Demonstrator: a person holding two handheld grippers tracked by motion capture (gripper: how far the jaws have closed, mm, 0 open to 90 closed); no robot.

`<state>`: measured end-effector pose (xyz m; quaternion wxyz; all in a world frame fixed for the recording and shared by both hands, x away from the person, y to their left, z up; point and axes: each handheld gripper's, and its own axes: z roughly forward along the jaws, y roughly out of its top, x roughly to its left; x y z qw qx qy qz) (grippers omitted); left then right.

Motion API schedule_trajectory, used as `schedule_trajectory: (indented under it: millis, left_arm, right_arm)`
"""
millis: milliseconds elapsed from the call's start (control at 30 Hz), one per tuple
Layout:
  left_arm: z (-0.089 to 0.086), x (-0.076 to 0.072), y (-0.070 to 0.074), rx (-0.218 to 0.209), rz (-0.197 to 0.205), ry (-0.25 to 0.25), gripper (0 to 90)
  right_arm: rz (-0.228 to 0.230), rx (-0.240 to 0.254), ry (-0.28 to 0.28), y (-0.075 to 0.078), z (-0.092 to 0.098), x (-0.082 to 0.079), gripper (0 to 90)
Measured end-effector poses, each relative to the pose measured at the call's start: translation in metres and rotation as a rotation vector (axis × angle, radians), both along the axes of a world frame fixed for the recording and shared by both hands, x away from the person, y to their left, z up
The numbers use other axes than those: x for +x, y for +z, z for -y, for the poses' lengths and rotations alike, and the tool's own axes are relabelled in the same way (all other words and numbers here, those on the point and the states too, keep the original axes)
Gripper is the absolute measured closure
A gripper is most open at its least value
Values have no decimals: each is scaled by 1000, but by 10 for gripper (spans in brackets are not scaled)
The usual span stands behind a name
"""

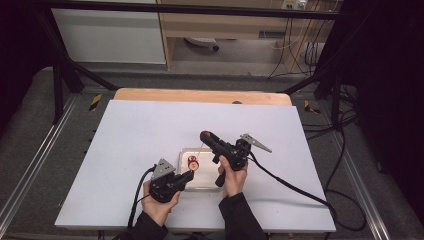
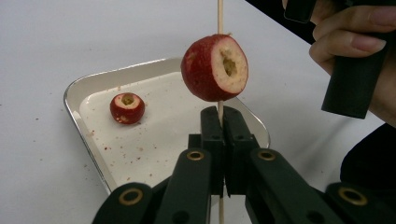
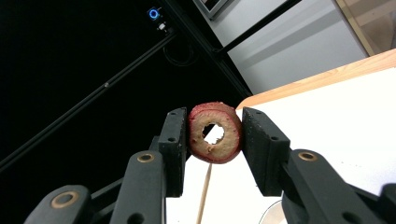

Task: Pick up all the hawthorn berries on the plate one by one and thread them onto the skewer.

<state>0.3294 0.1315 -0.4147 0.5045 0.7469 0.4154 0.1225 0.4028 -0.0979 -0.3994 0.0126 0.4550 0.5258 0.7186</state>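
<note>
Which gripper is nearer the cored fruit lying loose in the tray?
Left. The left gripper, shut on the skewer, is at the metal tray's near edge, close to the loose fruit. The right gripper holds another cored fruit above the tray's far side.

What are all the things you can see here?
fruit: 3, red with pale cored middles; one on the skewer, one lying in the tray, one in the right tongs
skewer: 1, pale wood, upright, clamped in the left tongs
tray: 1, silver, on the board in front of the hands
crumbs: many, red, scattered in the tray and beside it
board: 1, white, covers the table
table: 1, wooden, its edge shows past the board
left tongs: 1, black, shut on the skewer under the fruit
right tongs: 1, black, shut on a fruit
hands: 2, at the near edge, one on each tongs handle
</note>
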Motion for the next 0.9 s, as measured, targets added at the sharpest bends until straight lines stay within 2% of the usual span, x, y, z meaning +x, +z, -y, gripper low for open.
schedule_trajectory:
  millis: [433,533,700,900]
  left_arm:
    - [7,3,3,-41,-12,34,884]
    - [9,5,3,-42,-25,31,885]
    - [9,4,2,-41,-18,34,885]
    - [11,1,0,-45,-14,41,885]
  right_arm:
    - [-11,6,11,-5,-4,-3,622]
    - [-6,4,8,-6,-4,-5,623]
    - [2,-8,8,-4,-3,-7,623]
    - [-5,7,8,-6,-5,-6,624]
